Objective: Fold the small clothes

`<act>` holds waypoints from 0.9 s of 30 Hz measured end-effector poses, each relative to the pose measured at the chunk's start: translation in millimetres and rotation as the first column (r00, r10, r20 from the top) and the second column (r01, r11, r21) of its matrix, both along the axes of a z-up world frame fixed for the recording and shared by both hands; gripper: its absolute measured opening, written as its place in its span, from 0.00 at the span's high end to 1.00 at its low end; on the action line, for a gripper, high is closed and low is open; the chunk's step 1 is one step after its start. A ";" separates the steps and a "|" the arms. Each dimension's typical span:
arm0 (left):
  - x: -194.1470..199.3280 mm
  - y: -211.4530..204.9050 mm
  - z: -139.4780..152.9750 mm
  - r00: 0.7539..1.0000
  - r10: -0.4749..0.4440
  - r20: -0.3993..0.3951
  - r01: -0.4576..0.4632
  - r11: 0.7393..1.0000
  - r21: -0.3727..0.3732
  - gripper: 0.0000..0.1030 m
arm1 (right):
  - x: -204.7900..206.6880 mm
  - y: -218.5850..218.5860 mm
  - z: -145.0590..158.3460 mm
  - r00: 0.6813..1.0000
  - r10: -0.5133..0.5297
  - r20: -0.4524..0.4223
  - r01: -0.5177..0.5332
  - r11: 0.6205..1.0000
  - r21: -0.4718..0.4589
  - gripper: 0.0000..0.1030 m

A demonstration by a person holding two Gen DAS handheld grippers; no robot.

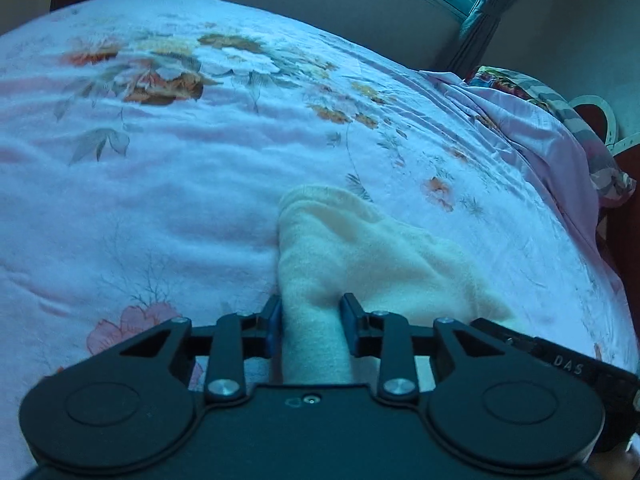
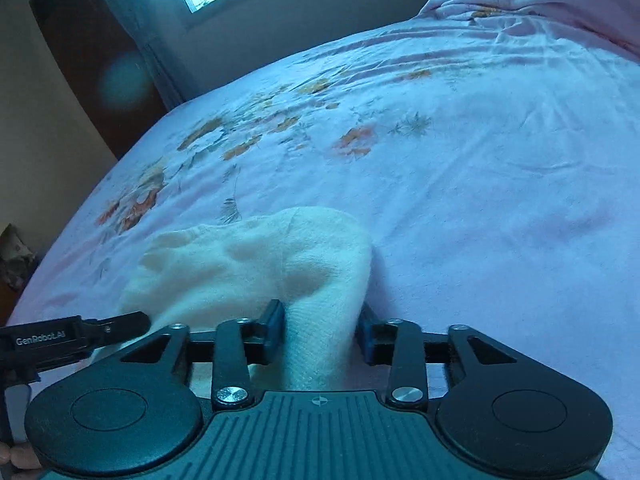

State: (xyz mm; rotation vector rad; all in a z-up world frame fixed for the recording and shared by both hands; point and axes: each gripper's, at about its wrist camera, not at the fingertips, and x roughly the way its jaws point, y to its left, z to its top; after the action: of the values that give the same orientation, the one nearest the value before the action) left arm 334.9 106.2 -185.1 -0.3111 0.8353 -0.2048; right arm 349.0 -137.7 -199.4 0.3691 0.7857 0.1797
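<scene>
A wide bed (image 1: 168, 208) is seen, covered by a pink floral sheet (image 2: 460, 168) that is creased toward the far edge, where a bundle of bedding (image 1: 560, 128) is heaped at the corner. On the near part of the bed, close to the near edge, a cream sock (image 1: 360, 248) is draped, one end lying on the sheet, the other end drawn up between the two tools.

The left gripper (image 1: 310, 322) is seen narrowed around a band of the sock; the fabric fills the gap and the blue pads (image 1: 274, 320) appear to be pressed on it. The right gripper (image 2: 320, 324) is set a little wider, with another band of the sock (image 2: 260, 264) bunched between its jaws and seemingly pinched there as well. In each view the other tool is glimpsed at the frame's side, so the two are judged to be near one another.

The step in hand is taken to be the fold itself. It would be done well if both grips were kept firm, the held ends carried together over the resting part, the edges laid level, and the fabric released only once it lies flat on the sheet. A loose pinch is the risk: thick knit may slip out.
</scene>
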 end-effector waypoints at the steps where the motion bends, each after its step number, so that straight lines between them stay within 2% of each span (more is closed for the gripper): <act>1: -5.9 2.1 7.5 1.000 0.010 0.012 -0.010 1.000 0.001 0.73 | -4.4 -1.6 6.6 1.000 -0.016 0.015 0.016 0.999 -0.031 0.51; 2: -13.6 3.6 16.5 0.999 0.012 0.031 -0.012 1.000 0.004 0.74 | -11.0 -4.8 16.0 0.999 -0.027 0.038 0.029 0.998 -0.051 0.51; 3: -23.3 2.9 25.7 0.999 0.001 0.052 -0.002 1.000 0.014 0.69 | -19.9 -8.8 25.0 0.998 -0.023 0.062 0.025 0.999 -0.040 0.51; 5: -40.9 -5.0 39.0 0.996 -0.049 0.075 0.045 0.998 0.052 0.68 | -41.9 -11.7 43.1 0.994 0.012 0.105 -0.012 1.000 -0.004 0.51; 6: -51.3 -11.6 42.8 0.994 -0.082 0.079 0.076 0.994 0.075 0.68 | -55.3 -8.6 52.2 0.991 0.036 0.130 -0.034 0.999 -0.017 0.51; 8: -65.6 -21.9 40.7 0.991 -0.119 0.055 0.114 0.990 0.082 0.68 | -77.8 4.1 62.1 0.983 0.089 0.161 -0.080 0.995 -0.063 0.51; 9: -72.4 -27.3 35.9 0.991 -0.128 0.035 0.125 0.988 0.086 0.64 | -86.1 11.1 63.4 0.981 0.113 0.159 -0.104 0.992 -0.064 0.51; 11: -83.9 -34.9 23.9 0.992 -0.124 0.016 0.121 0.986 0.117 0.62 | -99.7 21.7 56.4 0.980 0.153 0.129 -0.145 0.987 -0.067 0.51; 13: -90.0 -41.4 14.8 0.993 -0.115 0.003 0.113 0.980 0.161 0.62 | -105.6 29.9 37.5 0.985 0.161 0.067 -0.153 0.982 -0.108 0.51; 15: -92.6 -48.6 13.8 0.993 -0.122 0.006 0.118 0.970 0.211 0.61 | -102.1 28.8 3.5 0.986 0.149 -0.076 -0.156 0.983 -0.097 0.51; 17: -91.8 -55.3 15.1 0.992 -0.123 -0.002 0.120 0.961 0.248 0.61 | -104.1 23.8 -3.3 0.990 0.123 -0.067 -0.127 0.990 -0.058 0.51; 19: -91.8 -57.8 18.0 0.993 -0.118 -0.010 0.116 0.957 0.266 0.61 | -105.5 28.6 6.1 0.992 0.103 -0.074 -0.109 0.991 -0.075 0.51; 23: -113.5 -59.1 35.8 0.993 -0.116 0.022 0.108 0.965 0.238 0.61 | -131.9 39.8 39.5 0.990 0.119 0.074 -0.109 0.986 -0.128 0.51; 25: -124.1 -65.7 31.3 0.990 -0.137 0.019 0.128 0.960 0.250 0.57 | -139.9 45.3 34.0 0.988 0.148 0.051 -0.140 0.981 -0.137 0.51; 27: -128.9 -69.9 18.0 0.991 -0.132 0.001 0.127 0.953 0.276 0.54 | -139.2 52.5 14.6 0.987 0.156 -0.029 -0.159 0.970 -0.182 0.51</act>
State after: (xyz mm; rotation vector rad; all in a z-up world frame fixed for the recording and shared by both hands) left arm 206.0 36.4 -167.1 0.0076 0.8541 -0.2102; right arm 209.8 -85.2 -184.7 0.1333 0.8389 0.2518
